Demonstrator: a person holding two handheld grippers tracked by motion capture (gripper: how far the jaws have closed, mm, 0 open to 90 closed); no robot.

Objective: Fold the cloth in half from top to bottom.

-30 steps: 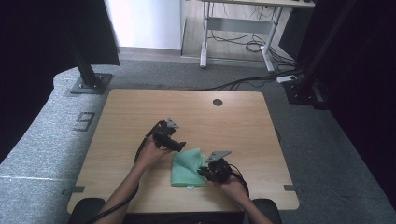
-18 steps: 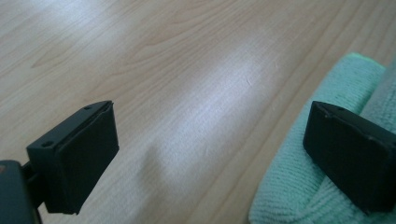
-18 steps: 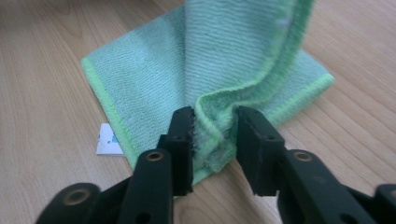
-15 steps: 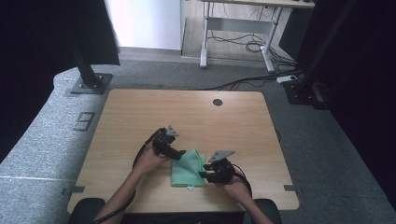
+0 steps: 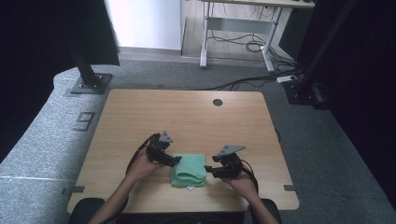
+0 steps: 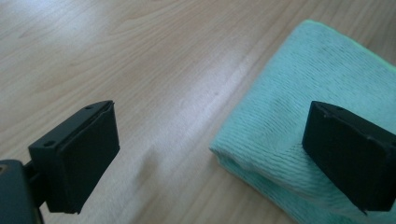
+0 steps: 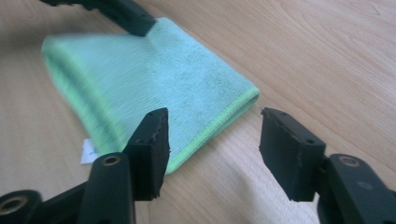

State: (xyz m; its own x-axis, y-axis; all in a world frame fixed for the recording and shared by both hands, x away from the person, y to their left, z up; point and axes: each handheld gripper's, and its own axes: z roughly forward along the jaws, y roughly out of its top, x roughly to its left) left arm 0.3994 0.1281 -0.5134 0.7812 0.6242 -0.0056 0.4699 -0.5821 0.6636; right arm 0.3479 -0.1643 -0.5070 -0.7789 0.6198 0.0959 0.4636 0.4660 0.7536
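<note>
bare desk (image 5: 187,112) fills the upper half of the high view, open for passage. at lower centre the folded green cloth (image 5: 189,169) lies between both grippers, the sole obstacle.

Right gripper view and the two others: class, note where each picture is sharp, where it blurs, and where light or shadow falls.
Right gripper view: the green cloth blurs at its far left edge, the jaws sharp. Left gripper view: soft glare on the table, a faint shadow beside the cloth. High view: evenly lit wood, dark black surrounds at both sides.

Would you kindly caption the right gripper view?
Right gripper, jaws just opening, beside a folded green cloth on a wooden table.
</note>
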